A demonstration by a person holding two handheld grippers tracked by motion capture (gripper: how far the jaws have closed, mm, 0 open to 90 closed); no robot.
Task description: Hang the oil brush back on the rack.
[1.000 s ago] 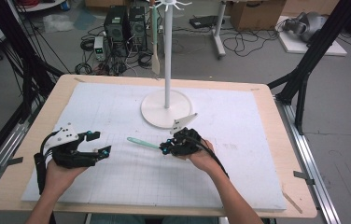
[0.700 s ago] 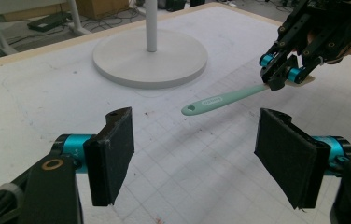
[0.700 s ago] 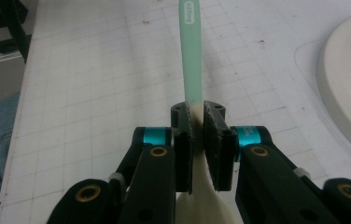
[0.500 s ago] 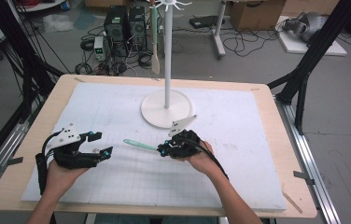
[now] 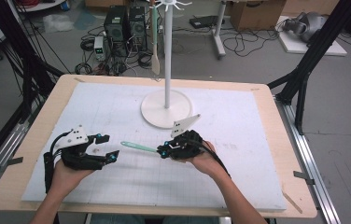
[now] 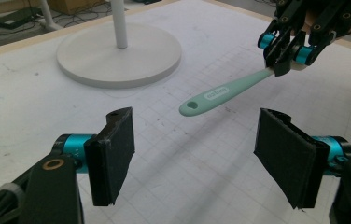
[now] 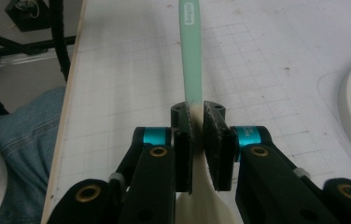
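A spatula with a mint-green handle (image 5: 138, 147) and a cream head is held level just above the white mat. My right gripper (image 5: 162, 150) is shut on it where handle meets head (image 7: 193, 108), and the handle (image 7: 190, 56) points away from the jaws toward the left hand. In the left gripper view the handle's hole end (image 6: 211, 95) hangs ahead of the jaws. My left gripper (image 5: 108, 146) rests at the mat's left with both pads (image 6: 115, 154) wide apart and nothing between them. The right gripper (image 6: 285, 51) faces it from the upper right.
A white stand with a round base (image 5: 166, 111) and a tall pole (image 5: 168, 51) sits at the mat's far middle; a wooden spoon (image 5: 155, 60) hangs from its top hooks. The white gridded mat (image 5: 239, 154) covers most of the wooden table (image 5: 52, 100).
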